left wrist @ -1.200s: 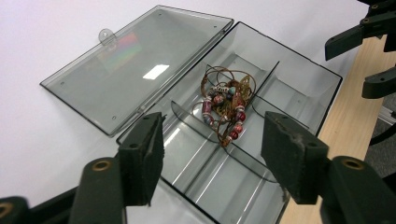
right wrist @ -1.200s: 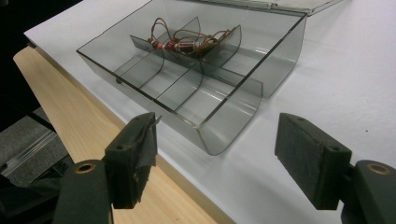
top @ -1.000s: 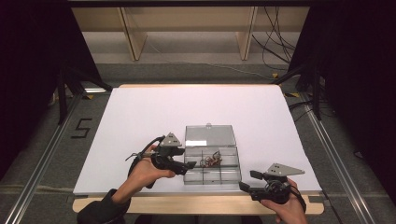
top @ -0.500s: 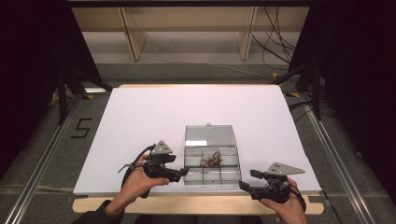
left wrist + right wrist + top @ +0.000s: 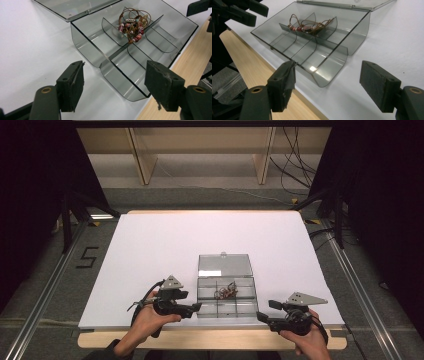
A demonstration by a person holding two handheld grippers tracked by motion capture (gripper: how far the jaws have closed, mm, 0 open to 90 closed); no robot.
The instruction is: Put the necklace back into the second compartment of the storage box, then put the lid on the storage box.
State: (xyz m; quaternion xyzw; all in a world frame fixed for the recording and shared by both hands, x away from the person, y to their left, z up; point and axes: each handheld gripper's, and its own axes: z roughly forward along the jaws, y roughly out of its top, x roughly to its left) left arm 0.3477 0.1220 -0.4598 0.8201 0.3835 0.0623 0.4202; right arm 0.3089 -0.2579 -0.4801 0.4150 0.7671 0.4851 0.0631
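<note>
Beaded bracelet [image 5: 131, 25] is kept in a back middle compartment of the clear box [image 5: 245, 309], lid flipped back. Left gripper [image 5: 197, 307] and right gripper [image 5: 260, 316] are parked wide open beside its front corners, nothing held, probably lined up for a grab.

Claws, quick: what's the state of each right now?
Left claw: open, holding nothing, near the organizer box.
Right claw: open, holding nothing.
</note>
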